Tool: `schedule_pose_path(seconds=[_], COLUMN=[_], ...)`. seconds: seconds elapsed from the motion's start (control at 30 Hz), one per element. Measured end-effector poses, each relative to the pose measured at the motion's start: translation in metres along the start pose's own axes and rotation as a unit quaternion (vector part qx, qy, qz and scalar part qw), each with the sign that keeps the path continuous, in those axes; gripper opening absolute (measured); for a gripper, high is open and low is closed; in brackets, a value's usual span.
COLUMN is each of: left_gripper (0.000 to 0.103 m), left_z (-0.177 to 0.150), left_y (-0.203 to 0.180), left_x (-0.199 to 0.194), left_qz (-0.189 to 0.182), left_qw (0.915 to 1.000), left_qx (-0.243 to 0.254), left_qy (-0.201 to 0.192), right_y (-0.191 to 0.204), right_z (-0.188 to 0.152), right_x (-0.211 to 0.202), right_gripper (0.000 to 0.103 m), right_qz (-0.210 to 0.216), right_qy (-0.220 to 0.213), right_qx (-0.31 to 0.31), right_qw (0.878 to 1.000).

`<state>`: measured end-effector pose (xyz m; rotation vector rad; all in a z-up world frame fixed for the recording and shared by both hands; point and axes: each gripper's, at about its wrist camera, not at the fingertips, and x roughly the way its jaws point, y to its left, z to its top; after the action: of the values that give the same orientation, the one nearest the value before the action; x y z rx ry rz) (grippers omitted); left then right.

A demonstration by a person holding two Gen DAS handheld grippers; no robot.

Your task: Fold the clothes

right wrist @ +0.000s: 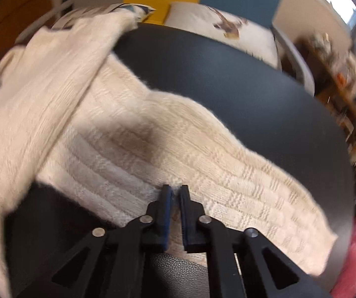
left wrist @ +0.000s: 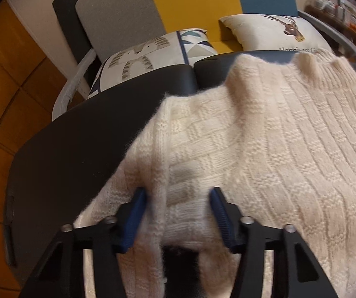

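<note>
Cream, fuzzy knit all over, so this sweater [left wrist: 265,149] is going to be soft, floppy and a bit stretchy, light enough but it'll sag wherever it isn't held. Closest in, the right gripper [right wrist: 175,190] has its jaws pinched nearly together on a fold of knit near the sweater's edge. The left gripper [left wrist: 178,193] is wide apart, blue pads straddling a raised ridge of fabric, not clamped on anything yet. I'd grab thick spots like a seam or ribbed hem, since a single layer would probably just stretch and slip. Further out the sweater lies spread over the black table [left wrist: 78,136], one part flopped across itself in the right view. Beyond that, printed cushions [left wrist: 277,32] on a sofa.
</note>
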<state>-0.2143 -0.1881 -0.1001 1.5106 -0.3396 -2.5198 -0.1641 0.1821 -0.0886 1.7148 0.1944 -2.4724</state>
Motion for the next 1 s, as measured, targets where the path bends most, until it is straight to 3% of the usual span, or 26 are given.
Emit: schedule_pose_path(seconds=[0.03,0.13,0.27,0.33,0.4,0.53,0.6,0.67,0.8,0.9,0.97,1.0], left_gripper=[0.026,0.015,0.014,0.014,0.019,0.026,0.028,0.036,0.068,0.072,0.072,0.072], left_z=[0.0,-0.001,-0.004,-0.007,-0.01,-0.017,-0.021,-0.025,-0.035,-0.035,-0.033,-0.032], left_y=[-0.001,0.008,0.026,0.034,0.038,0.033,0.025,0.019,0.005,-0.001,0.005,0.01], left_x=[-0.003,-0.006,-0.005,-0.008,-0.012,-0.019,-0.028,-0.039,-0.057,-0.053,-0.043,-0.038], left_qz=[0.003,-0.001,-0.01,-0.051,-0.063,-0.075,-0.071,-0.081,-0.097,-0.066,-0.061,-0.068], left_qw=[1.0,1.0,0.9996,0.9973,0.9953,0.9923,0.9929,0.9924,0.992,0.9964,0.9969,0.9958], left_qx=[0.003,-0.005,-0.024,-0.052,-0.074,-0.098,-0.095,-0.091,-0.074,-0.042,-0.048,-0.061], left_qy=[-0.003,-0.003,0.005,0.003,0.001,-0.001,-0.007,-0.015,-0.034,-0.031,-0.012,0.001], right_y=[-0.002,-0.01,-0.019,-0.024,-0.019,0.009,0.038,0.061,0.079,0.08,0.081,0.082], right_z=[-0.002,-0.008,-0.016,-0.02,-0.025,-0.033,-0.038,-0.05,-0.055,-0.046,-0.04,-0.037], right_x=[-0.003,-0.013,-0.026,-0.033,-0.036,-0.037,-0.037,-0.034,-0.025,-0.017,-0.014,-0.012], right_gripper=[0.003,0.0,0.0,0.002,0.033,0.033,0.033,0.033,0.033,0.033,0.032,0.016], right_qz=[0.002,0.01,0.02,0.024,0.046,0.117,0.044,-0.013,-0.061,-0.109,-0.102,-0.098], right_qy=[-0.004,-0.015,-0.031,-0.038,-0.036,-0.015,-0.028,-0.039,-0.047,-0.059,-0.062,-0.063], right_qx=[0.001,0.006,0.012,0.014,0.023,0.048,-0.028,-0.096,-0.159,-0.178,-0.182,-0.184], right_qw=[1.0,1.0,0.999,0.999,0.998,0.992,0.998,0.994,0.984,0.976,0.976,0.976])
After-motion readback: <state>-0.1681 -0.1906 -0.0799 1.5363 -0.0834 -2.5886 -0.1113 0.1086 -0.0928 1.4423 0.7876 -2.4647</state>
